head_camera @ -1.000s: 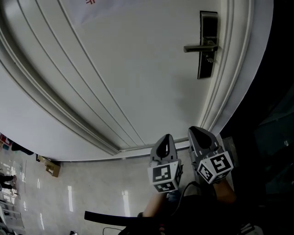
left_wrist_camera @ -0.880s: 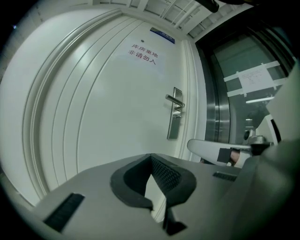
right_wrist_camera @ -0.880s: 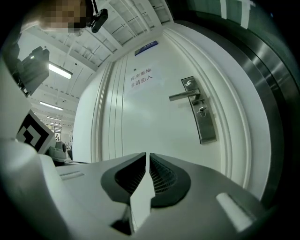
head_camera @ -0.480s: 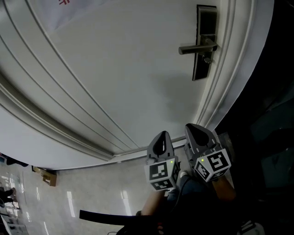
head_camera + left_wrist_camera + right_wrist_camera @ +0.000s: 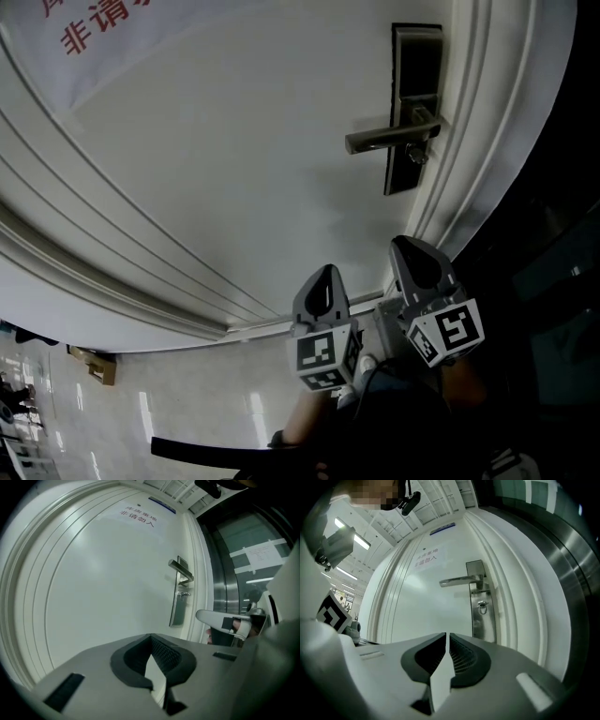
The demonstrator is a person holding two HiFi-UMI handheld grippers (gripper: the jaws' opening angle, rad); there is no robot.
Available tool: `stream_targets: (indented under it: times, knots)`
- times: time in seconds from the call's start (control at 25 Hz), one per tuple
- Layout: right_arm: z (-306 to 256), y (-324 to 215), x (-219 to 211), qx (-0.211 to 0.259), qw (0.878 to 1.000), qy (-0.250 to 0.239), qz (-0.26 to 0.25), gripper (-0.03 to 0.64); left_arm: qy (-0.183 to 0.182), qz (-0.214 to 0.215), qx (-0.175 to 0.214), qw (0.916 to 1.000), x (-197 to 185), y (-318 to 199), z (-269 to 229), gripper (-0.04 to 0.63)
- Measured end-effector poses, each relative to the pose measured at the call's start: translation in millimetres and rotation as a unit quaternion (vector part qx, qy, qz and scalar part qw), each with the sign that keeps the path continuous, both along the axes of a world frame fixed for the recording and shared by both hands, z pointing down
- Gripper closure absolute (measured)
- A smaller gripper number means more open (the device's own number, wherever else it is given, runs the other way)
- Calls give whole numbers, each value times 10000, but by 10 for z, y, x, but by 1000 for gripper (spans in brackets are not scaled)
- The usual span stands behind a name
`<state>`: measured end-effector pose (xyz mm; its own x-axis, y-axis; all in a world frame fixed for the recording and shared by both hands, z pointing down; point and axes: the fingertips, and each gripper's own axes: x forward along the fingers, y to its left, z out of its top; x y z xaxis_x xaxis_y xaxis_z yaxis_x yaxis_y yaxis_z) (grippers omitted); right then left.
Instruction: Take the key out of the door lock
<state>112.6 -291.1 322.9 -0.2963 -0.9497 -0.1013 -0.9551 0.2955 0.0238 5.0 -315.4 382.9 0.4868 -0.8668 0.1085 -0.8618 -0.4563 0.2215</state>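
A silver lock plate (image 5: 412, 98) with a lever handle (image 5: 384, 139) sits near the right edge of the white door (image 5: 234, 169). A small key (image 5: 418, 155) with a ring sticks out of the plate just below the handle; it also shows as the key (image 5: 481, 605) in the right gripper view and the key (image 5: 185, 594) in the left gripper view. My left gripper (image 5: 321, 281) and right gripper (image 5: 418, 255) hang side by side well below the lock, apart from the door. Both are shut, the left gripper (image 5: 151, 638) and the right gripper (image 5: 446, 635) holding nothing.
A paper sign (image 5: 103, 28) with red print hangs on the upper door. The moulded door frame (image 5: 478, 122) borders the lock side, with a dark metal panel (image 5: 565, 573) beyond it. A cardboard box (image 5: 92, 364) lies on the glossy floor at the left.
The head view has swung up, so the lock sits lower and larger in it and the sign has come into sight. Both grippers stay low and shut, the right one slightly raised.
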Motion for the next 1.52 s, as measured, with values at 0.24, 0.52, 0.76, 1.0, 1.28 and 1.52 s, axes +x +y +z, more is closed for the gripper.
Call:
stream_targets:
  times: [0.24,0.52,0.76,1.0,1.28,1.52]
  knots:
    - [-309,-216,393,485,9945,899,228,609,-30,-110,19,9999,186,-194,-26,595]
    - [-570,-412,560,890,9680,2312,404,574,35,-261,-5,9997,340,-297,-7,595]
    - [-672,-556,639,1222,9222,3605,691,548,56,-264,1,9996,402,-332,-33,595]
    - [-668,-694,655,1296,8675,4713,923,548,6,-229,99,9997,362,-414,-101,595]
    - [-678,-838,630,1379,8344,5199,1199,549,8,-156,158,9998,322,-535,-141,595]
    - [-676,-897,631,1401,8228,5320,1426,563,50,-142,210,9997,237,-619,-176,595]
